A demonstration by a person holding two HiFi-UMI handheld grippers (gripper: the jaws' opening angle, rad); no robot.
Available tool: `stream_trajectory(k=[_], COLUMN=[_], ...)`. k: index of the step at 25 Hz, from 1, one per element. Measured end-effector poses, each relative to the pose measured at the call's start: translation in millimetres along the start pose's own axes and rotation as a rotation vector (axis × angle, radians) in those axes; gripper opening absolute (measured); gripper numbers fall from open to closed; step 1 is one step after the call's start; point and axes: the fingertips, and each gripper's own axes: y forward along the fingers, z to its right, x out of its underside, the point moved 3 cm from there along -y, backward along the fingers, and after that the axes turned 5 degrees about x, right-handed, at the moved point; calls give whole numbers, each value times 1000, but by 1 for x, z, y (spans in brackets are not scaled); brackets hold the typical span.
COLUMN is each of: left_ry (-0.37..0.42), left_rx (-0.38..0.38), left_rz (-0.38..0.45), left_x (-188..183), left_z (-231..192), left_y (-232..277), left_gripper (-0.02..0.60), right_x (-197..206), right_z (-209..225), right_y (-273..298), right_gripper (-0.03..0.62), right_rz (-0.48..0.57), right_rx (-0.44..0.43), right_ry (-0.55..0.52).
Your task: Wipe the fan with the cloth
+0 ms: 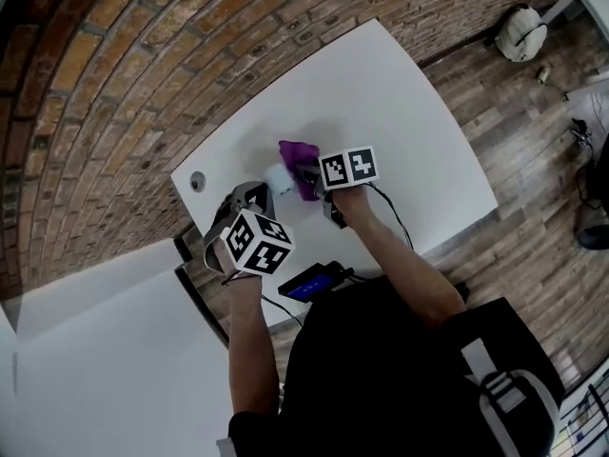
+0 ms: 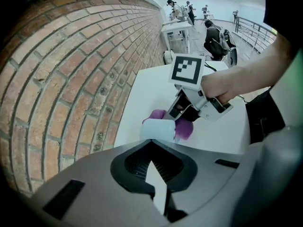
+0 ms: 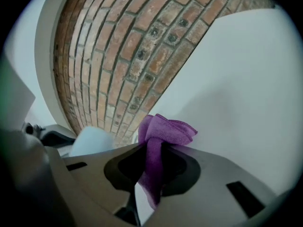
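We counted two grippers, the left gripper and the right gripper. They carried two marker cubes between them, one marker cube on the left and one cube on the right. There was one purple cloth and one small pale fan. We saw two white desks: the desk under the grippers, which had one round hole, and a second desk beside it. We also counted one device with a blue screen and one pale bag on the floor. Several people stood far off in the left gripper view, too small for a sure count.
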Motion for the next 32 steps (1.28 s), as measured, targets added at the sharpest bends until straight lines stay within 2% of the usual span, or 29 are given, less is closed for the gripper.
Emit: stream_trajectory(k=[2, 6, 9, 11, 13, 15, 16, 21, 23, 25, 26, 28, 30, 32], left_ry=[-11, -32, -41, -47, -50, -52, -53, -58, -63, -68, -70, -77, -87, -99], left_rx=[-1, -5, -6, -9, -11, -9, -8, -9, -11, -14, -15, -18, -21, -19], left_rz=[4, 20, 27, 31, 37, 43, 45, 58, 67, 76, 79, 88, 100, 112], left_x=[0, 0, -2, -3, -4, -2, -2, -2, -2, -3, -3, -2, -2, -2], left_z=[0, 1, 2, 2, 2, 1, 1, -2, -2, -3, -4, -4, -4, -3], left_y=[0, 1, 1, 2, 3, 3, 4, 4, 4, 5, 5, 5, 5, 5], left_gripper=[-8, -8, -8, -8, -8, -8, -8, -8, -8, -8, -8, -8, -8, -8], right_x=[5, 7, -14, -30, -37, -30, -24, -1, -8, -30, -41, -50, -41, -22], right_z=[14, 31, 35, 23, 1, -15, -16, 26, 35, 32, 26, 13, 9, 14], right_y=[8, 12, 2, -6, -8, -3, 1, 22, 21, 18, 19, 28, 41, 48], right_gripper=[72, 72, 72, 72, 72, 73, 72, 73, 73, 72, 72, 72, 72, 72], right_rz=[-59, -152, -119, -60, -27, -35, -46, -88, -116, -95, -77, -74, -126, -173], right_rx=[93, 221, 306, 248, 103, -10, -25, 128, 214, 289, 288, 226, 166, 147], right_ry=[-107, -305, -397, -346, -204, -77, -45, -59, -165, -294, -323, -313, -280, -243])
